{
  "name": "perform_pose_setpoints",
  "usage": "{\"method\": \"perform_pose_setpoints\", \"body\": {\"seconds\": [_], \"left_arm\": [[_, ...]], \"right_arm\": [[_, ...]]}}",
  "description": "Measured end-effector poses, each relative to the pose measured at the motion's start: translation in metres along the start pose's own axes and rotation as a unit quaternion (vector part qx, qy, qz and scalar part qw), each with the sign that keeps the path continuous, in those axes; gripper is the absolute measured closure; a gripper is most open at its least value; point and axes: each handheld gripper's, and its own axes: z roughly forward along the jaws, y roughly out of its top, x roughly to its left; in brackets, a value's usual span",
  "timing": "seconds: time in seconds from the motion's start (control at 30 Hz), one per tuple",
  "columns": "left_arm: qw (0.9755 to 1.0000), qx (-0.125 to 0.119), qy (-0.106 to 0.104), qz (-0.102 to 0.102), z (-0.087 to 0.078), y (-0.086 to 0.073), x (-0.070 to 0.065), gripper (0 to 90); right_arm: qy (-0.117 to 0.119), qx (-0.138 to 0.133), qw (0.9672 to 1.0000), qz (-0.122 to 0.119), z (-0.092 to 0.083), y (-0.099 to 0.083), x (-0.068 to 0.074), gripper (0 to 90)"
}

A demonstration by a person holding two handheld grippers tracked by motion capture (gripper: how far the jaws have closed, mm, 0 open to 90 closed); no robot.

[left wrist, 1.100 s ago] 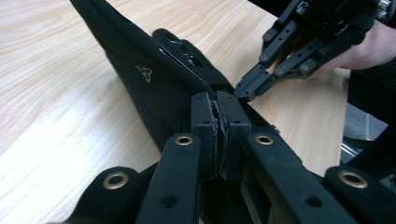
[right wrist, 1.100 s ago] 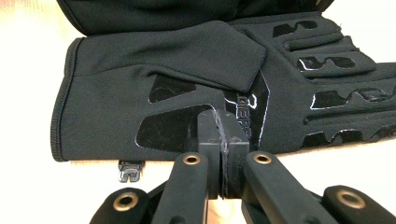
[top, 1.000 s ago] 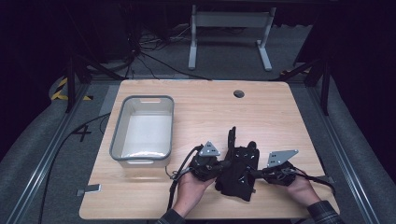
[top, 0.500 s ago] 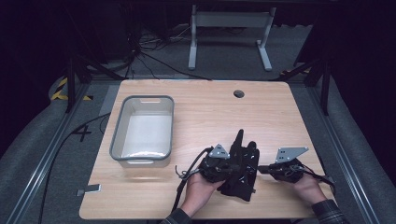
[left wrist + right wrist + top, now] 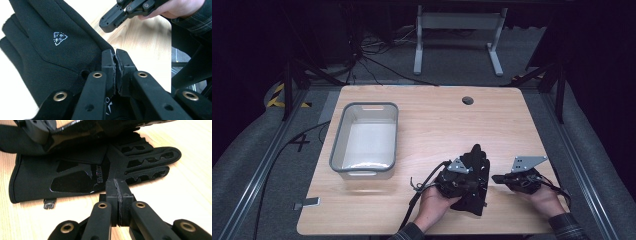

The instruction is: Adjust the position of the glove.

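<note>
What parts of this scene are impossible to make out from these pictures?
- High view: the black gloves blur into one dark heap; how many lie there is unclear, the left gripper covering them.
- Left gripper view: whether its shut jaws pinch glove fabric.
- Right gripper view: the glove's small lettering is unreadable.
- Grey bin: contents washed out.

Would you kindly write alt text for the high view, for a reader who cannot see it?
Two hands at the near edge of a wooden table work black gloves: the left hand-held gripper is over them, the right hand-held gripper just beside them. An empty grey bin sits to the left.
</note>
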Motion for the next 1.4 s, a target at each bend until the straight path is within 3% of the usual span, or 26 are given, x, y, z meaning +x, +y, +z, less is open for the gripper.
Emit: {"method": "perform_pose_setpoints", "body": {"seconds": [0.2, 0.33, 0.43, 0.6, 0.7, 0.87, 1.0, 1.13, 1.4], "left_arm": [[1.0000, 0.004, -0.007, 0.004, 0.007, -0.001, -0.001, 83.1], [0.9999, 0.002, -0.008, 0.011, 0.007, 0.000, -0.003, 76.7], [0.9999, -0.005, -0.009, 0.010, 0.002, 0.002, -0.002, 70.2], [0.9997, -0.021, 0.000, 0.013, -0.008, 0.004, 0.000, 67.6], [0.9994, -0.023, 0.018, 0.017, -0.018, 0.004, 0.004, 70.5], [0.9963, 0.004, 0.080, 0.032, -0.034, 0.000, 0.018, 87.0], [0.9946, 0.029, 0.098, 0.015, -0.034, -0.008, 0.030, 88.9], [0.9953, 0.042, 0.087, 0.000, -0.026, -0.014, 0.035, 88.8], [0.9968, 0.051, 0.062, 0.007, -0.009, -0.015, 0.028, 88.8]], "right_arm": [[-0.003, 0.001, 1.0000, 0.000, 0.000, -0.001, -0.001, 89.9], [-0.003, 0.001, 1.0000, 0.000, 0.000, 0.000, -0.001, 89.9], [-0.004, 0.000, 1.0000, 0.002, -0.001, -0.001, -0.001, 89.9], [-0.005, 0.000, 1.0000, 0.001, -0.002, -0.001, -0.001, 89.9], [-0.002, 0.000, 1.0000, 0.002, -0.002, -0.001, -0.001, 89.9], [0.006, 0.003, 1.0000, 0.000, 0.001, -0.001, 0.002, 89.9], [0.013, 0.009, 0.9999, -0.001, 0.005, -0.002, 0.006, 89.9], [0.024, 0.016, 0.9996, -0.002, 0.009, -0.005, 0.012, 89.9], [0.030, 0.024, 0.9992, -0.003, 0.017, -0.005, 0.018, 89.9]]}}
